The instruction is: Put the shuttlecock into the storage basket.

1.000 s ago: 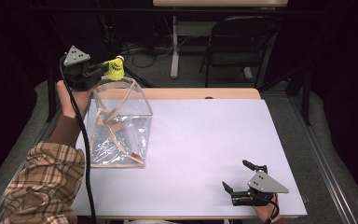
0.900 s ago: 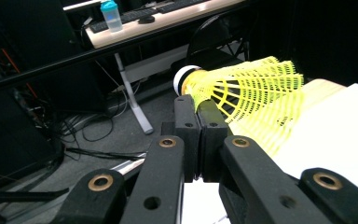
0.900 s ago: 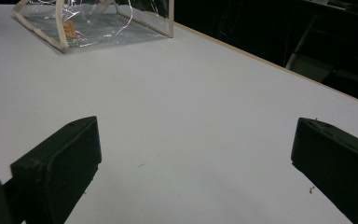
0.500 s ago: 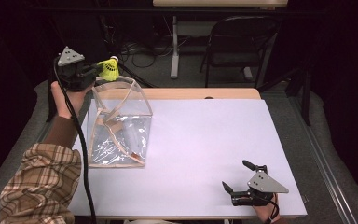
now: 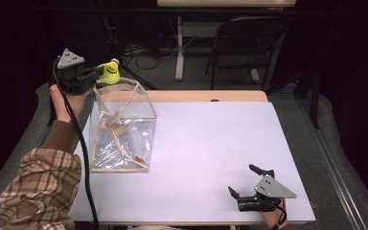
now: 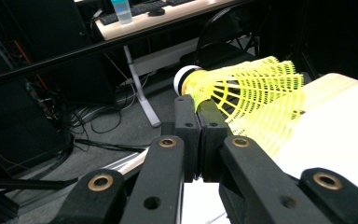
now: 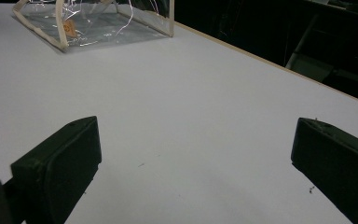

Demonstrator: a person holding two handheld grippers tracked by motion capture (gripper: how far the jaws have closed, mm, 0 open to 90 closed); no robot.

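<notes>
At ten o'clock on the table, the left gripper [image 5: 97, 73] holds a yellow shuttlecock [image 5: 109, 72] above the far rim of the clear plastic bag [image 5: 122, 125], its jaws closed on the skirt's edge [image 6: 223, 109] with the white cork pointing away. Down at five o'clock the right gripper [image 5: 246, 183] rests on the white table [image 5: 220, 139], jaws spread wide and empty. The step in hand looks like carrying the shuttlecock to the bag; next it must move toward four o'clock over the open mouth, then descend before letting go
</notes>
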